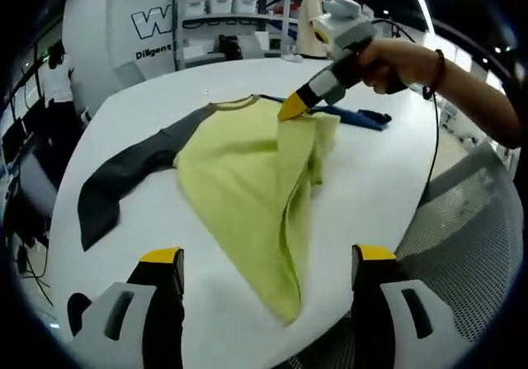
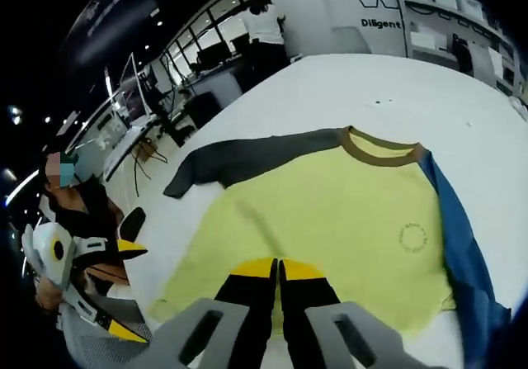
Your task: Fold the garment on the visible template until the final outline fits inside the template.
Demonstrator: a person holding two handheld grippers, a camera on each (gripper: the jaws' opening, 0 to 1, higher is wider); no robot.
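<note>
Garment (image 1: 247, 171) lies pinched in right tool (image 1: 294, 105), beyond open left tool (image 1: 268, 262).

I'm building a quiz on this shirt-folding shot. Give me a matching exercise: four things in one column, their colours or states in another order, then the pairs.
1. shirt body
2. grey sleeve
3. right gripper
4. left gripper

a. open, holding nothing
b. yellow-green
c. shut on the shirt
d. spread out flat on the table

Pairs: 1-b, 2-d, 3-c, 4-a

Lab or workshop, storage shelving (image 1: 239, 14), logo wall (image 2: 388, 2), computer desks (image 2: 198, 76)
</note>
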